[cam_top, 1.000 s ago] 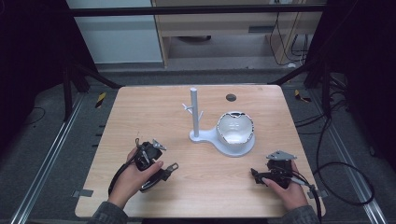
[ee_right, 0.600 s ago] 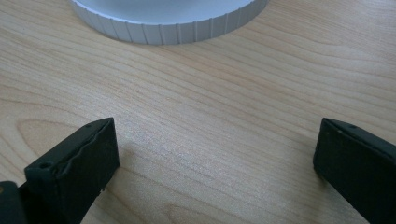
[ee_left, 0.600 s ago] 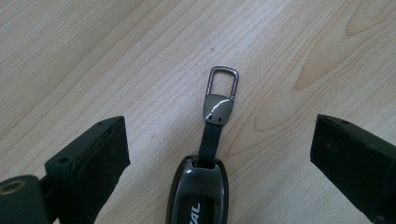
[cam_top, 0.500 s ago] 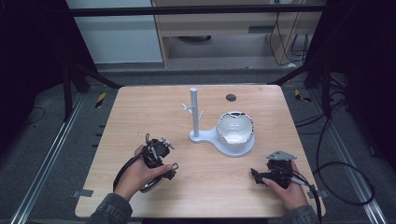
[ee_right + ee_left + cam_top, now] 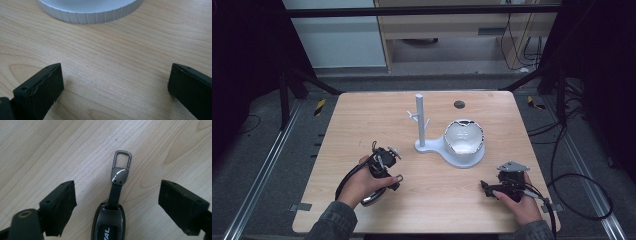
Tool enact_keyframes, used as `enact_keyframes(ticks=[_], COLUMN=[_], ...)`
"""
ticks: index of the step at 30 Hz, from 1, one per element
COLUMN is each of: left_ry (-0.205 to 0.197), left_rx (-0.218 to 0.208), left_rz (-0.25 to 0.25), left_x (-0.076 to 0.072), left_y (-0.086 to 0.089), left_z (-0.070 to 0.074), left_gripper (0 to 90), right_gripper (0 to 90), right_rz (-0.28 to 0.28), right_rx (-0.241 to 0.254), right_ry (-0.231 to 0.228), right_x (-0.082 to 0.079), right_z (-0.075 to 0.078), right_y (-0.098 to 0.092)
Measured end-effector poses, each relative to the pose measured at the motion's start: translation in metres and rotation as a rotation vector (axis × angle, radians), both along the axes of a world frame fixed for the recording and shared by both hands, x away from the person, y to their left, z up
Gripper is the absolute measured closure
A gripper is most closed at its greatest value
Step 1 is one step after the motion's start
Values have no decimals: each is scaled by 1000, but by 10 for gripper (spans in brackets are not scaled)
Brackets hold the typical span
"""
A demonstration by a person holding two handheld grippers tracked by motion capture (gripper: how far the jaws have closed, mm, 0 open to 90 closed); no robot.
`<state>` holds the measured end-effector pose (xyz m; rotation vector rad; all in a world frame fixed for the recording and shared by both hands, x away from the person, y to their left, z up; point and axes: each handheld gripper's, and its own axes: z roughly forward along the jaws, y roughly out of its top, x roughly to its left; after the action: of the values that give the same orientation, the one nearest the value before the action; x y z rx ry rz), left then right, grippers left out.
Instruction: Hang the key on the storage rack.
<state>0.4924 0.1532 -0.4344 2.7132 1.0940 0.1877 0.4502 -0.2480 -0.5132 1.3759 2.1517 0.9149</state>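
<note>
One pale wood table (image 5: 362, 125), dark room beyond.

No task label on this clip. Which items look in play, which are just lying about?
Likely in play:
left gripper, jaws open either side of the car key fob
fob's clip ring
white hook stand with dish

Idle or background:
right gripper, open over bare table
table's grommet hole

A dark key fob (image 5: 108, 221) with a metal clip (image 5: 121, 160) is lying between the left tool's (image 5: 117, 205) jaws; a white stand (image 5: 451, 145) is sitting ahead of the right tool (image 5: 116, 87) on the counter (image 5: 362, 125).
</note>
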Motion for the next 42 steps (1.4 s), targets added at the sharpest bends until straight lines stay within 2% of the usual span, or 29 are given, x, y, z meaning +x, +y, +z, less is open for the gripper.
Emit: enact_keyframes(ticks=[8,14,26,42], left_ry=[34,72,102,124], left_rx=[12,48,60,57], left_rz=[-12,-63,-81,-97], left_x=[3,6,13,14], left_y=[1,4,2,3], left_z=[-7,-12,-22,-24], left_gripper=[317,447,572,689], right_gripper=[6,6,6,6], right_rz=[0,0,0,0], right_rx=[0,0,0,0], right_ry=[0,0,0,0], right_x=[0,0,0,0], right_z=[0,0,0,0], right_y=[0,0,0,0])
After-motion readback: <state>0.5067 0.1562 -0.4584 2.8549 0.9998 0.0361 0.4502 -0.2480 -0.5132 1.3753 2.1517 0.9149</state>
